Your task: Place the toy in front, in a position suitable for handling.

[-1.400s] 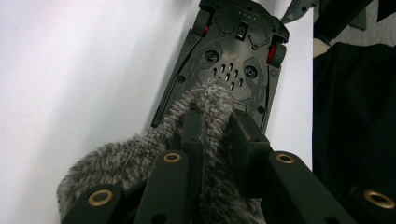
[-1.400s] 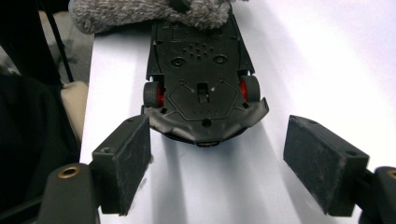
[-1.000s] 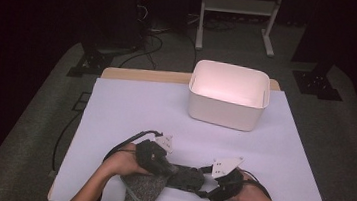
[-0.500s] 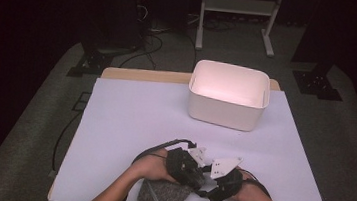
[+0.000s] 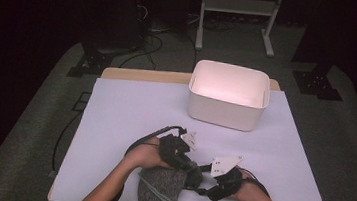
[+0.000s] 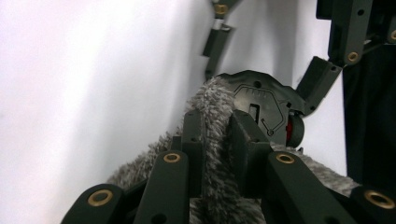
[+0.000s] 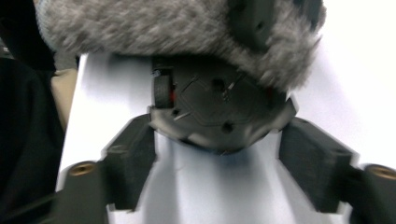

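Two grippers are seen working at the near edge of the desk [image 5: 113, 124], where a grey fuzzy cloth [image 5: 160, 185] lies just left of the middle of that edge. The left gripper [image 5: 194, 175] is clamped on an upstanding fold of the cloth; in the left gripper view the pile is pinched tightly between the two black jaws. The right gripper [image 5: 203, 189] is held with its jaws spread and has just been closing a little; in the right gripper view a round black part of the other gripper [image 7: 219, 109] stands between the jaws, untouched by them, with the cloth above it.

A white bin [image 5: 228, 96] stands empty near the far edge, well apart from the cloth. By these signs the work is judged to be at an early stage: the cloth has been gripped and partly gathered, but it has not been carried to the bin, if that is where it goes.
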